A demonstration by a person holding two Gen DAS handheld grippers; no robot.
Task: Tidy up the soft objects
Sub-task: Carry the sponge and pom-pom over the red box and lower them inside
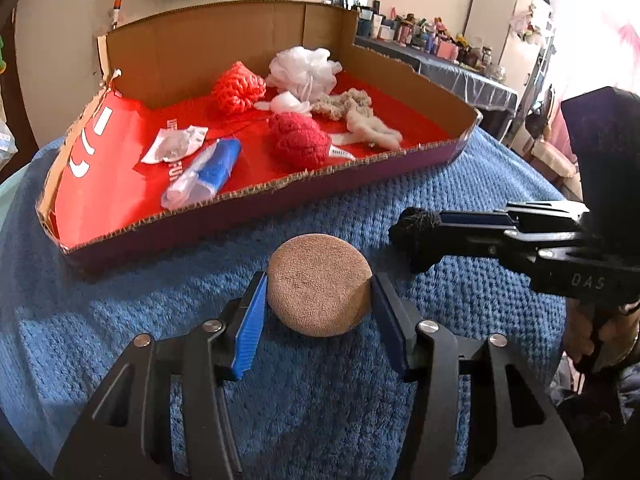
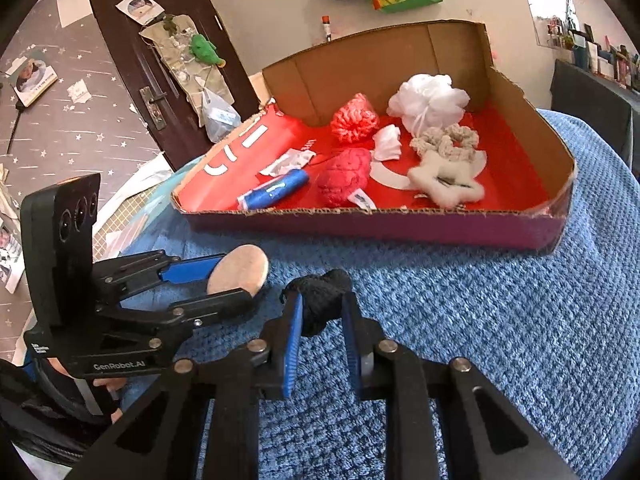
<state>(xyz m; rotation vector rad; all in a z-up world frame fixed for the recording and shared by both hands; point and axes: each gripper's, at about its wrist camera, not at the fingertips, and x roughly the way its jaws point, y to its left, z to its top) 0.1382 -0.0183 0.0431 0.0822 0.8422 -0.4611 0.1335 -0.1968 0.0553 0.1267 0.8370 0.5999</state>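
Observation:
A round tan sponge puff (image 1: 318, 292) rests on the blue knitted blanket (image 1: 120, 320), just in front of the cardboard box (image 1: 280, 188). My left gripper (image 1: 319, 280) is shut on the puff, with a blue pad pressing on each side of it. In the right wrist view the puff (image 2: 240, 268) shows edge-on between the left gripper's fingers (image 2: 208, 272). My right gripper (image 2: 322, 298) is shut on a black knitted scrunchie (image 2: 320, 308), a little right of the puff. The left wrist view shows the same scrunchie (image 1: 416, 232) bunched at the right gripper's (image 1: 436, 224) tip.
The red-lined box (image 2: 360, 211) holds a white mesh loofah (image 2: 428, 98), an orange knit (image 2: 354, 118), a red knit ball (image 2: 346, 176), a beige scrunchie (image 2: 444, 142), a white fluffy star (image 2: 444, 182) and a wrapped blue tube (image 2: 276, 192). A dark door (image 2: 160, 60) stands behind on the left, a cluttered table (image 1: 440, 60) on the right.

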